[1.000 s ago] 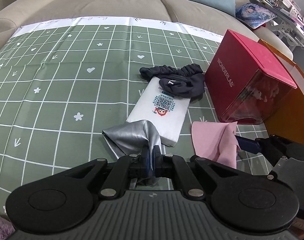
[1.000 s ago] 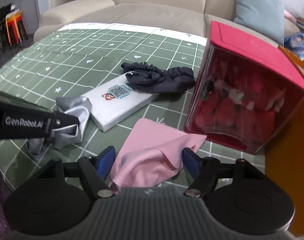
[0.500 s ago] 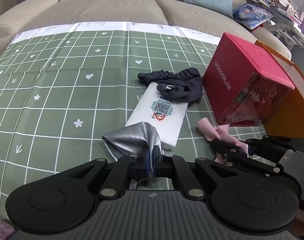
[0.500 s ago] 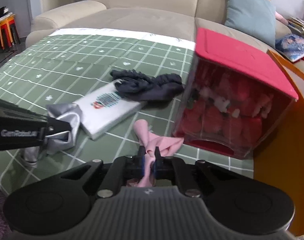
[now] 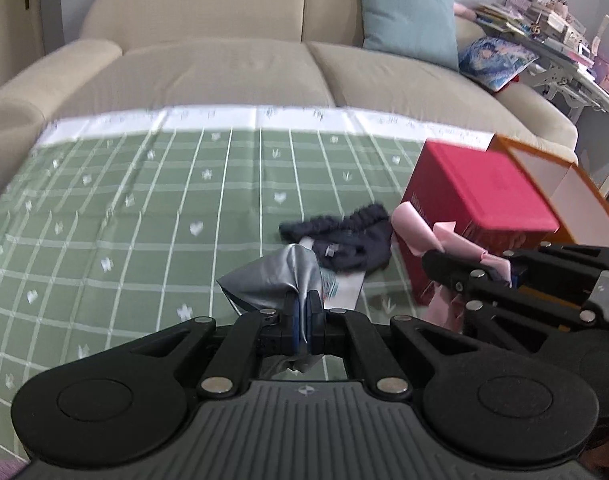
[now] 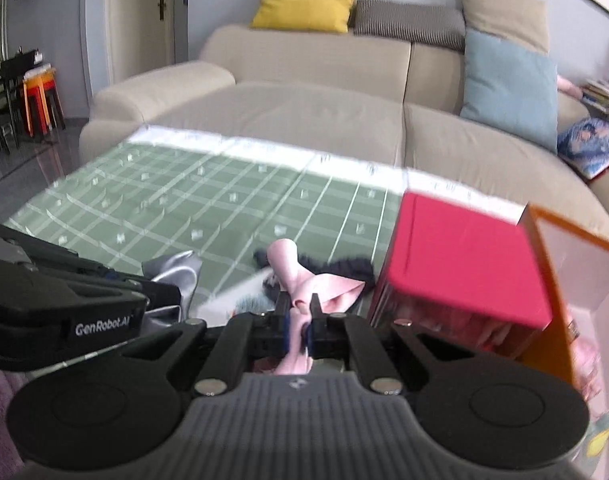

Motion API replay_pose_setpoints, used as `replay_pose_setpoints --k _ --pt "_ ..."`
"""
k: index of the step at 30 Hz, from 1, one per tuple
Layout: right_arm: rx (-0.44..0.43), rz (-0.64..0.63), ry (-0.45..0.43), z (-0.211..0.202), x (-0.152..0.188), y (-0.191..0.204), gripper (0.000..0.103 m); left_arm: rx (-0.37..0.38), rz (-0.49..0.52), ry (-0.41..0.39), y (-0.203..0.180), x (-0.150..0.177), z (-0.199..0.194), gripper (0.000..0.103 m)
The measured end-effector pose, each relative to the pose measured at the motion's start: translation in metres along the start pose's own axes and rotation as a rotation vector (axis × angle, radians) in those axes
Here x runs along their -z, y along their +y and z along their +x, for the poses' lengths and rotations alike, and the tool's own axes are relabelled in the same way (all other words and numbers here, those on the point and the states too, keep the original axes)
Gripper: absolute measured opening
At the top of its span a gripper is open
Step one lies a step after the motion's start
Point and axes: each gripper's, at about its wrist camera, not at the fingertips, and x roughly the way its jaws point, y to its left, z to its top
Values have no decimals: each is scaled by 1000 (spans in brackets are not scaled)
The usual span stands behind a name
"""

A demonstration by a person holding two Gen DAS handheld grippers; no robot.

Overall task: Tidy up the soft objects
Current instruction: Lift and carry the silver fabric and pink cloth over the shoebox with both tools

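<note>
The left gripper (image 5: 303,312) pinches a silver cloth (image 5: 270,276), while the right gripper (image 6: 298,320) clamps a pink cloth (image 6: 300,280) near the red box (image 6: 464,256).

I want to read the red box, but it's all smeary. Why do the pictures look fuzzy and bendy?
Left wrist view: the red box and dark fabric are motion-smeared, so its lettering is unreadable; the left claw stays sharp. Right wrist view: the green cloth and box blur likewise. Both views: the fisheye lens curves the grid lines and sofa.
</note>
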Motion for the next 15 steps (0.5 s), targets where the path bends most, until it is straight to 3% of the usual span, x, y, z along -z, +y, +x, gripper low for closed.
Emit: replay_pose_setpoints --k 9,15 --pt "24 23 -112 -43 -40 -32 4 1 102 -107 -29 -40 -34 3" --pt "41 76 -162 -73 -60 -68 4 53 165 -172 -59 -64 -51 3"
